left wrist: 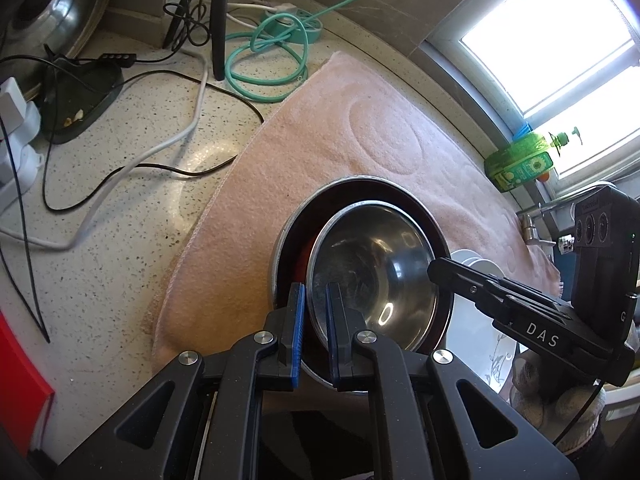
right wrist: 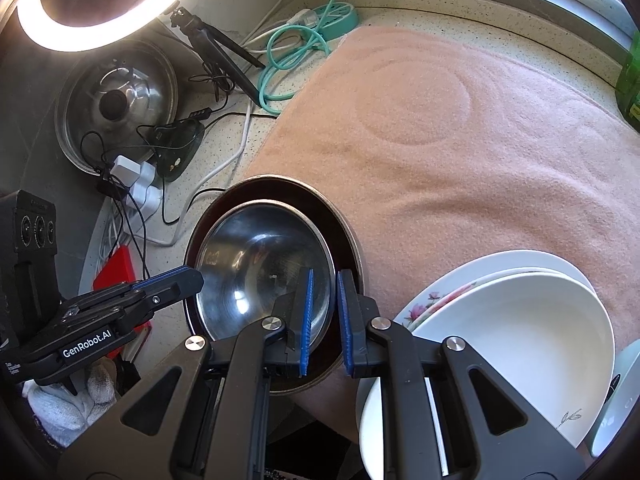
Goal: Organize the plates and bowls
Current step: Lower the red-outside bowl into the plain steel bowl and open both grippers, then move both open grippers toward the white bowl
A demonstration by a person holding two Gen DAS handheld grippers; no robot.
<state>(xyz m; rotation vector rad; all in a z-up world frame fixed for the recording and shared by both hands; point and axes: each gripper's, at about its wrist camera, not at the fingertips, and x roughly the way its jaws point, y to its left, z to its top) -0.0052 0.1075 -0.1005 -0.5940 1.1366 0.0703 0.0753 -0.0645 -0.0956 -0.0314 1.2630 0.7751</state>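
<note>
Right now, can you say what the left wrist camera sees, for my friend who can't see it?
The left gripper pinches the rim of a shiny steel bowl nested in a bigger dark bowl on a pink towel. The right gripper touches the steel bowl's far rim, with white plates behind it. Cables sprawl over the speckled counter.

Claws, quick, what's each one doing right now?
Left claw: shut on the steel bowl rim.
Right claw: shut on the same bowl's opposite rim.
</note>
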